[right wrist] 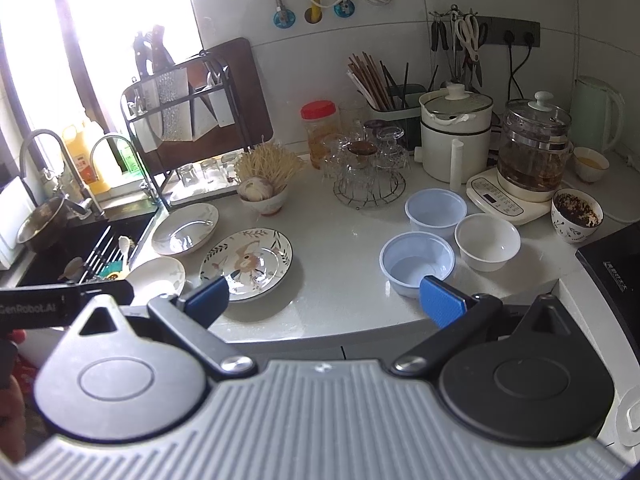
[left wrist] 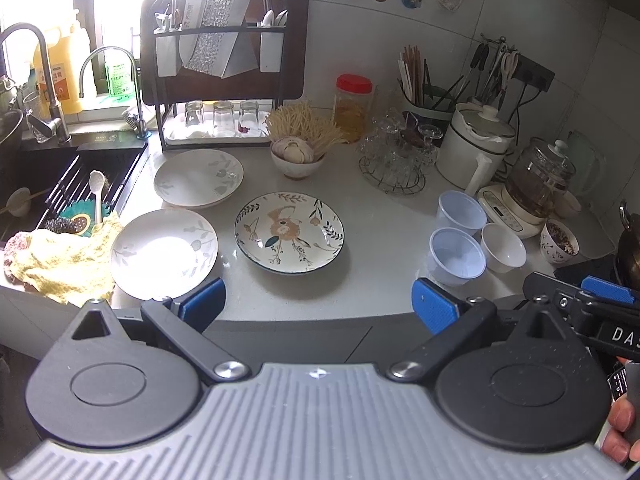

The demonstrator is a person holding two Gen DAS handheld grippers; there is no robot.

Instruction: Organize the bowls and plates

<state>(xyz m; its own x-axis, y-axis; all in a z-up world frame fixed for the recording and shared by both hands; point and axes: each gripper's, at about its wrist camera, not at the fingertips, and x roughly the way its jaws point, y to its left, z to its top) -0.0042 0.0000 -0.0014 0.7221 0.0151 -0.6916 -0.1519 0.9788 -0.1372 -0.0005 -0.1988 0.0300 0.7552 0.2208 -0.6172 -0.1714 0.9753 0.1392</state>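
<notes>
Both tools held at near table edge, fingers wide apart, nothing gripped. Left tool [left wrist: 318,306] w/ floral plate [left wrist: 289,231] just beyond the gap, on the table [left wrist: 380,224]; pale plate [left wrist: 164,253] near-left by its left finger, second pale plate [left wrist: 199,177] farther back. Right tool [right wrist: 324,300] w/ near plastic bowl [right wrist: 417,262] just past its right finger, touching it or not: can't tell. Second plastic bowl [right wrist: 435,210] behind, white bowl [right wrist: 487,242] to the right. Yellow cloth [left wrist: 64,264] at far left by sink [left wrist: 60,184].
</notes>
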